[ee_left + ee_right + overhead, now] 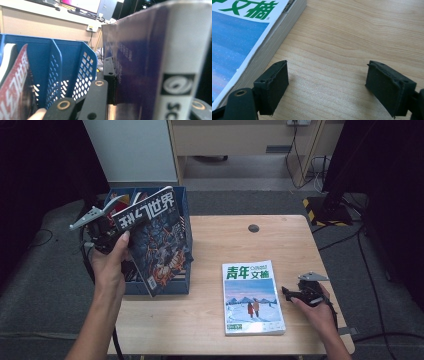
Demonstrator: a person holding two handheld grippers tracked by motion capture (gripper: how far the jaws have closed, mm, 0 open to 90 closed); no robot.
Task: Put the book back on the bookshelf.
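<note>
A dark magazine (155,240) with white characters on its cover hangs tilted over the blue file rack (186,215) at the table's left edge. My left gripper (119,229) is shut on its upper left corner. In the left gripper view the magazine (140,62) sits against my left pad (110,80), its white spine nearest the camera. A second magazine with a green title (252,297) lies flat on the wooden table (225,240). My right gripper (290,292) rests open on the table just right of that magazine (242,32), with only bare wood between its pads (274,85).
The rack's compartments (57,65) stand open at the top, and a red-covered magazine (15,87) leans in the left one. A round cable hole (254,228) sits at the table's far middle. A black stand with a striped base (320,207) and cables are on the floor behind.
</note>
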